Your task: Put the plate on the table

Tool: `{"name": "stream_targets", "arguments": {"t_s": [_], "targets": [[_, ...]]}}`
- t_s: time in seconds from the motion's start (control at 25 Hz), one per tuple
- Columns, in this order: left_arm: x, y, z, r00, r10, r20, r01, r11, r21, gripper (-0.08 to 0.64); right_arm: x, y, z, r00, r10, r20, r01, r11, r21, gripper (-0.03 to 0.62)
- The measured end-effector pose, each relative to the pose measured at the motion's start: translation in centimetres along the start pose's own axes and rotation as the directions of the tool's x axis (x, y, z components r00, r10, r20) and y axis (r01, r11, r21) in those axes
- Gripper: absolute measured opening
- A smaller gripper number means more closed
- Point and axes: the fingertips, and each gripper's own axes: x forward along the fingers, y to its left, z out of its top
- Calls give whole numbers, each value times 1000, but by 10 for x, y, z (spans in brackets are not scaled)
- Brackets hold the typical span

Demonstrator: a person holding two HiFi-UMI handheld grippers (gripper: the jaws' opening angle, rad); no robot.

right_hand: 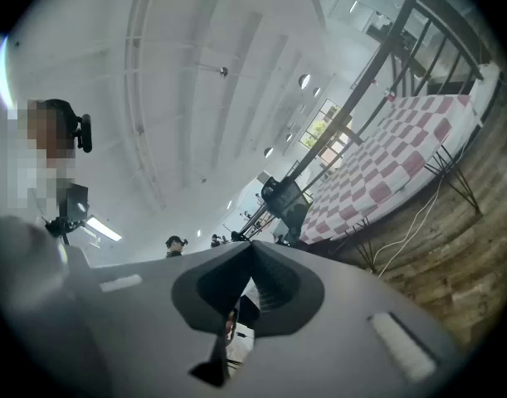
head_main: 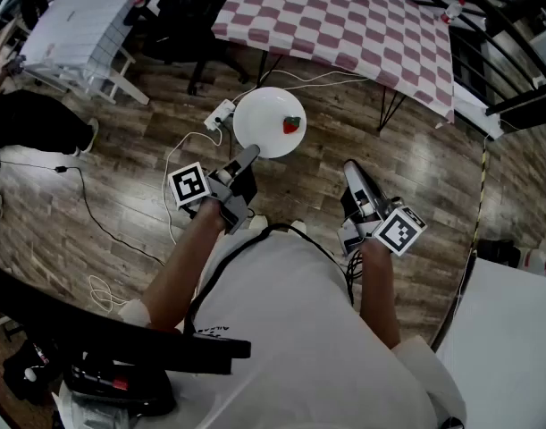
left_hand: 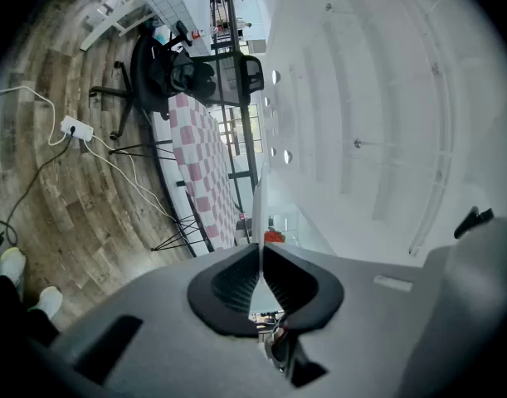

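Checkered counter (head_main: 344, 25) is ahead of me with a bare top. The plate (head_main: 264, 119) is in the air over the floor, short of the counter's near edge. Left gripper (head_main: 246, 159) has its fingers clenched on the plate's near rim. Right gripper (head_main: 351, 170) has its fingers pressed together on nothing. The plate looks stiff, glazed and slick, probably breakable. A rim pinch is the only hold, so I keep it level. The small red strawberry-like piece (head_main: 292, 124) on top could slide.
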Motion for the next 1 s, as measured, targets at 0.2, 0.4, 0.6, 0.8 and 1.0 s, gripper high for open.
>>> {"name": "stream_targets", "arguments": {"t_s": [0.2,0.4,0.6,0.8,1.0], "targets": [[-7,2,7,1000,0,-4,0,1000,-7,21,6,3,-6,1000,-4,5,4,1000,4,8],[-12,4,15,1000,4,-13,-4,1000,-5,21,15,11,-11,1000,14,-5,-14,1000,2,8],[-18,6,23,1000,1,-21,-1,1000,-6,21,24,13,-21,1000,-1,-3,1,1000,14,8],[-27,10,32,1000,5,-31,-5,1000,-5,21,30,11,-30,1000,-20,3,20,999,31,8],[-39,16,45,999,14,-30,-15,1000,-10,21,40,10,-39,999,-50,6,50,998,47,8]]}}
